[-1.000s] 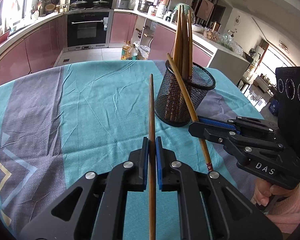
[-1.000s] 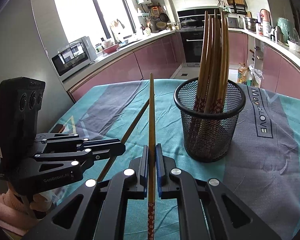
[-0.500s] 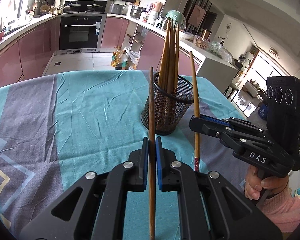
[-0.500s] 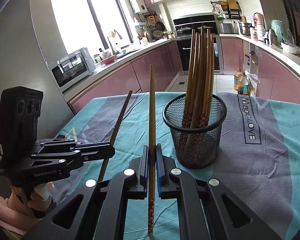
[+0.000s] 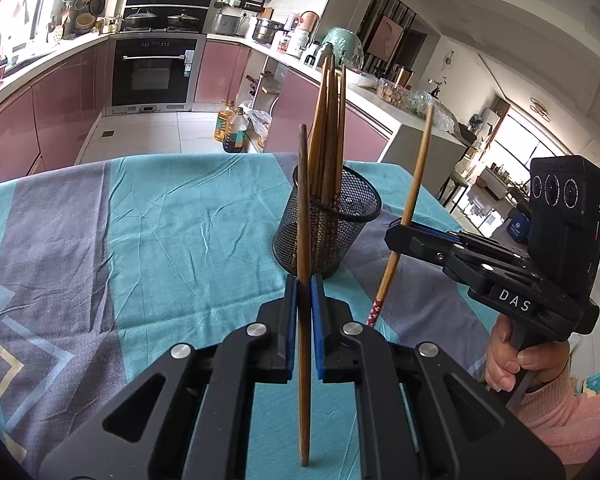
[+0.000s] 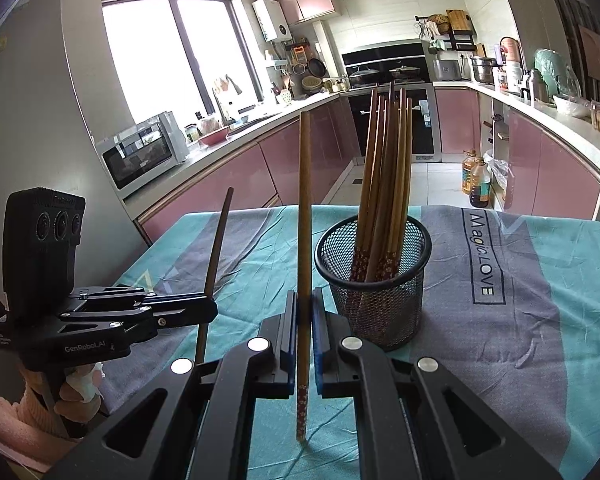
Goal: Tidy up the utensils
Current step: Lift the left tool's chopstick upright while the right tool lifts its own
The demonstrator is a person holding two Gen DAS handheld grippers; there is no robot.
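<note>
A black mesh cup (image 5: 327, 227) (image 6: 374, 283) stands on the teal and grey tablecloth (image 5: 172, 240) and holds several wooden chopsticks (image 6: 384, 184). My left gripper (image 5: 304, 280) (image 6: 212, 312) is shut on a dark brown chopstick (image 5: 303, 208) (image 6: 217, 248), held nearly upright just in front of the cup. My right gripper (image 6: 304, 296) (image 5: 398, 234) is shut on a lighter chopstick with a red patterned end (image 6: 305, 208) (image 5: 414, 184), upright beside the cup. Both chopsticks hang above the cloth, outside the cup.
Pink kitchen cabinets, an oven (image 5: 152, 72) and a counter ring the table. Oil bottles (image 5: 232, 130) stand on the floor past the far table edge. A microwave (image 6: 144, 156) sits on the counter. A hand in a pink sleeve (image 5: 528, 364) holds each gripper.
Both grippers have risen and tilted up, so both chopsticks now stand nearly upright. The right chopstick's lower end has lifted off the cloth. The cup appears farther and lower in both views.
</note>
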